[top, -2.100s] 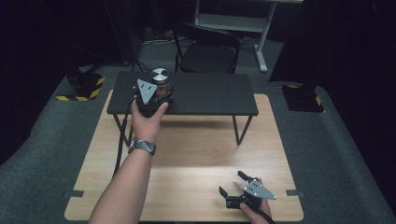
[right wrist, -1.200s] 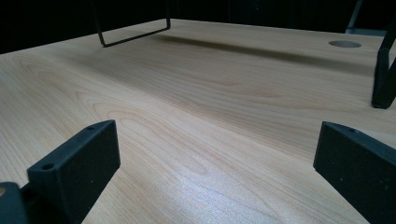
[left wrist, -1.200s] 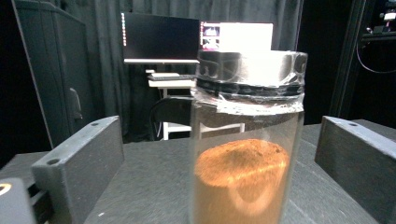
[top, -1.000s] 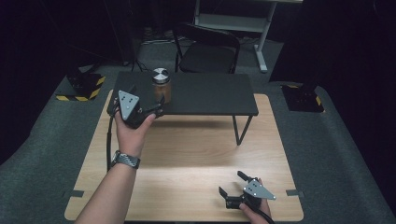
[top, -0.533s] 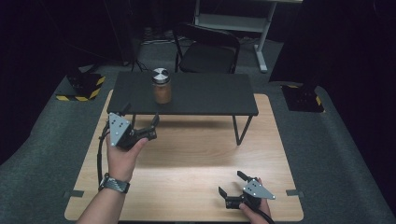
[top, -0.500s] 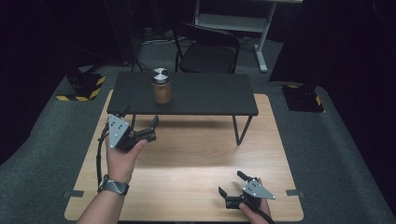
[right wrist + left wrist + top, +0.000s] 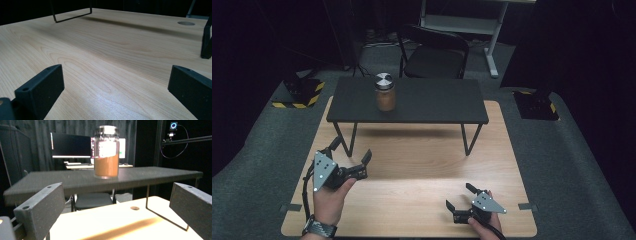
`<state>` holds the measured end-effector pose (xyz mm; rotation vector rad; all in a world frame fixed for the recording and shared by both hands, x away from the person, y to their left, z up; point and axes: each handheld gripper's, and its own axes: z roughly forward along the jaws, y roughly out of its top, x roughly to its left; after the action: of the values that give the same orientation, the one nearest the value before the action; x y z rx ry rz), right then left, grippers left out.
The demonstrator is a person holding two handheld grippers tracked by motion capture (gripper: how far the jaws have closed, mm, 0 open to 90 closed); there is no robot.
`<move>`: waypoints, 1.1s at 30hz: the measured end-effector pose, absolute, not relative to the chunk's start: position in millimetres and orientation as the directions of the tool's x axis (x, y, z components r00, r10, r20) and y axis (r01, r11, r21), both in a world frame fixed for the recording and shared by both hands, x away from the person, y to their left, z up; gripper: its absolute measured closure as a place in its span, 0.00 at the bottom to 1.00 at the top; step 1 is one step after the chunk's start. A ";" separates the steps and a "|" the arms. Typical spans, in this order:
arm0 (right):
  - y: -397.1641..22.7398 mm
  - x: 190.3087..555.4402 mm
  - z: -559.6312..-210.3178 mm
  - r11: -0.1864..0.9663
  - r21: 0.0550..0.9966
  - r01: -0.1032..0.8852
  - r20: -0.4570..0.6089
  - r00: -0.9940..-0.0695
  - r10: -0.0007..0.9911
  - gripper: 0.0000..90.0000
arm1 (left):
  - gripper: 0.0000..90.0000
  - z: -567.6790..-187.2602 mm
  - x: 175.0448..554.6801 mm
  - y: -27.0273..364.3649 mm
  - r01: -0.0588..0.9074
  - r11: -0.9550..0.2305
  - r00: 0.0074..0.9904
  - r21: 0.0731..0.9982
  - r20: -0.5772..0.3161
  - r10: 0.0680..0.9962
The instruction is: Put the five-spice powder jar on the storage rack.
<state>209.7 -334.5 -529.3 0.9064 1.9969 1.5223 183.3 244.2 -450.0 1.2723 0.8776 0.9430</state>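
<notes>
A glass jar (image 7: 384, 92) of brown powder with a silver lid stands upright on the left part of a low black table (image 7: 437, 102). That table rests on a wooden table (image 7: 412, 170). My left gripper (image 7: 352, 150) is open and empty near the wooden table's front left, well short of the jar. In the left gripper view the jar (image 7: 106, 152) stands ahead and above, centred between the wide-apart jaws of the left gripper (image 7: 116, 203). My right gripper (image 7: 460, 196) sits open and empty at the front right. In its own view the right gripper (image 7: 115, 87) hovers low over bare wood.
The black table's wire legs (image 7: 468, 140) stand on the wood. A black chair (image 7: 434, 52) sits behind it. Hazard-striped bases (image 7: 302, 92) (image 7: 537, 105) flank the wooden table on grey carpet. Monitors (image 7: 71, 145) stand in the dark background.
My left gripper let go of the jar on the black table and drew back and down to the wooden table's front left. The jar stays put. The right gripper has not moved.
</notes>
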 end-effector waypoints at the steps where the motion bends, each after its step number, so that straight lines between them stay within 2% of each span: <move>1: -334.5 209.7 -529.4 0.166 0.961 0.221 0.027 -0.672 0.740 0.00 | 0.01 -454.1 179.6 246.3 -0.078 0.057 0.377 0.995 -0.023 0.926; 12: -334.0 209.3 -529.3 0.166 0.961 0.222 0.026 -0.669 0.743 0.00 | 0.01 -484.3 157.8 257.4 -0.052 0.050 0.391 0.997 -0.025 0.920; 19: -333.9 209.0 -529.6 0.166 0.961 0.220 0.025 -0.669 0.743 0.00 | 0.01 -496.0 152.6 261.3 -0.005 0.033 0.407 0.999 -0.028 0.913; 25: -334.3 209.3 -529.5 0.166 0.961 0.221 0.026 -0.670 0.742 0.00 | 0.01 -505.7 149.4 262.1 -0.003 0.016 0.412 1.000 -0.013 0.911; 33: -334.7 209.6 -529.9 0.164 0.962 0.220 0.027 -0.671 0.741 0.00 | 0.01 -523.8 144.3 264.8 0.047 0.035 0.401 0.998 -0.051 0.915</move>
<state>209.6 -334.7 -529.9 0.9082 1.9917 1.5248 144.3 264.8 -523.8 1.3724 0.9465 0.8509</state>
